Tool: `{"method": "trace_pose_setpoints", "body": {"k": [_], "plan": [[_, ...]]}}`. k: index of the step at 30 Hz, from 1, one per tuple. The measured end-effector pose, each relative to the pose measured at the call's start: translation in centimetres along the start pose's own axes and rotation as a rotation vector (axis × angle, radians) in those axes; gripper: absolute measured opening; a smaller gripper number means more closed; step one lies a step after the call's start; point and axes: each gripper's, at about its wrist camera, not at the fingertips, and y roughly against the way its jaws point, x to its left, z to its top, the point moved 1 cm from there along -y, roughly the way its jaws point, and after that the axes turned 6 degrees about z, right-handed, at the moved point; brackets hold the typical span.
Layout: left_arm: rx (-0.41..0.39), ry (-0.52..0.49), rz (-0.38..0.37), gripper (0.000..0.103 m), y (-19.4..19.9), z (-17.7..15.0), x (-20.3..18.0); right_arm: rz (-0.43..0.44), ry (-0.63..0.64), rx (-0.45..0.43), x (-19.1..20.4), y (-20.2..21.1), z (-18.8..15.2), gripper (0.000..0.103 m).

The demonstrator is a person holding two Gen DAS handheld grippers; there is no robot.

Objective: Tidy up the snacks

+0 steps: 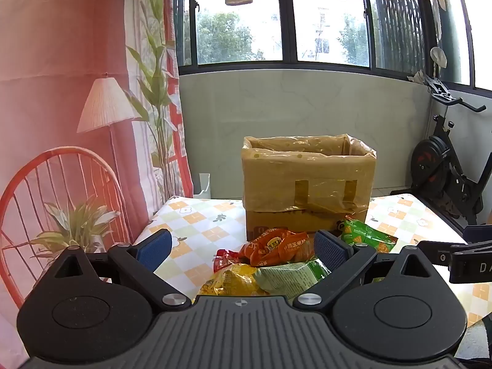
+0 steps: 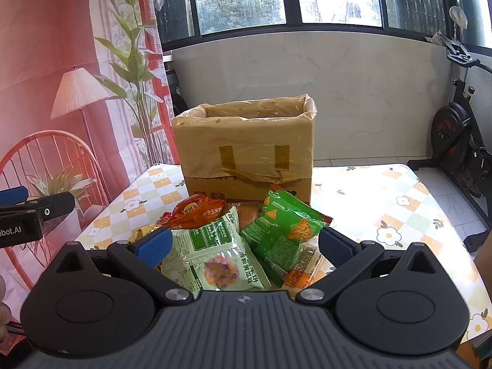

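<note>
A: Box stood open-topped and plastic-lined at the far side of the counter, probably meant to take the snacks.

B: Heap of packets lay just before the box, touching its front. Orange bag nearest the box, green chip bag leaning beside it, white-green packet on the near side.

A: Right gripper spread wide, holding nothing. Hung over the near side of the heap, white-green packet and green chip bag between its fingers, no touch visible.

B: Left gripper likewise wide and empty. Hovered farther left of the box, over the yellow bag, orange bag just beyond.

A: Likely poised that way for a first pick, both aimed at the box. None seen inside so far, though the interior stayed mostly hidden.

B: Slippery, crinkly wrappers, probably; best pinched at an edge.
</note>
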Motion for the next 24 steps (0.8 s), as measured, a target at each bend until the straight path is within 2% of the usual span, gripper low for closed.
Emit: {"method": "trace_pose_setpoints", "body": {"k": [24], "plan": [[0.007, 0.004, -0.004, 0.1, 0.09, -0.04, 0.05, 0.002, 0.004, 0.003, -0.1, -0.08, 0.08, 0.103]]}}
